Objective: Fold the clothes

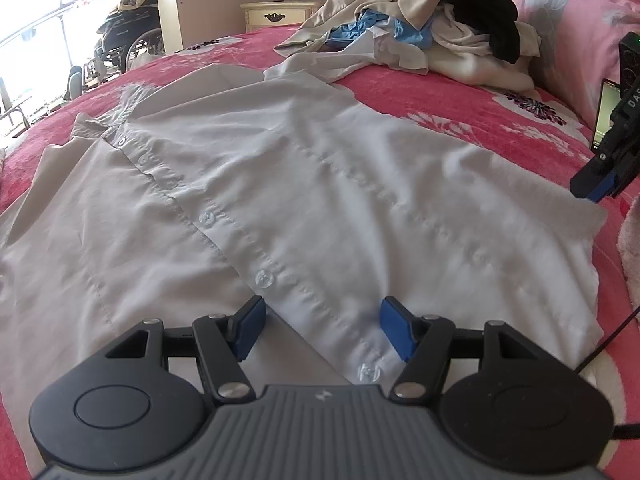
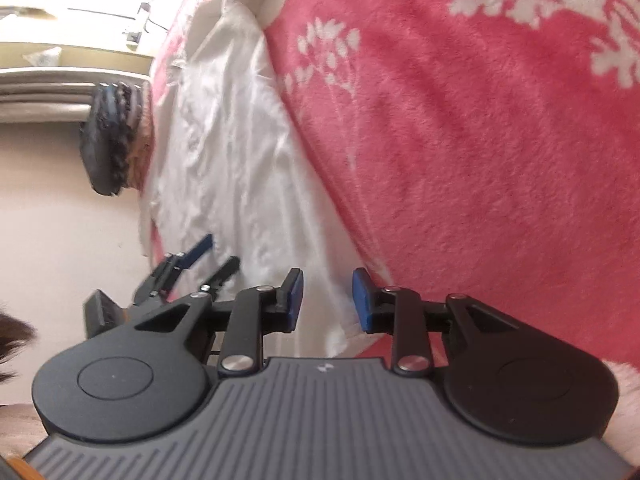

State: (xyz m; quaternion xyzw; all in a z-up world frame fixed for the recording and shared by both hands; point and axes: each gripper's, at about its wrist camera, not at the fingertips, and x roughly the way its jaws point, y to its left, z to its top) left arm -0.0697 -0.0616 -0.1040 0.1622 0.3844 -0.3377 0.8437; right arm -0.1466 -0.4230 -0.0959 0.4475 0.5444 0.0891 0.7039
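Observation:
A white button-up shirt [image 1: 280,184] lies spread front-up on the pink floral bedspread [image 1: 432,96], collar at the far left, hem nearest me. My left gripper [image 1: 322,330] is open, its blue pads on either side of the button placket at the hem. My right gripper [image 2: 327,300] is open at the shirt's right hem corner; it also shows in the left wrist view [image 1: 600,188]. In the right wrist view the shirt [image 2: 224,168] runs away along the bed, and the left gripper [image 2: 204,260] shows at the left.
A pile of unfolded clothes [image 1: 432,20], beige, blue, white and black, lies at the far side of the bed. A pink pillow [image 1: 580,20] is at the right. A cream nightstand [image 1: 276,14] and a wheelchair [image 1: 124,40] stand beyond the bed.

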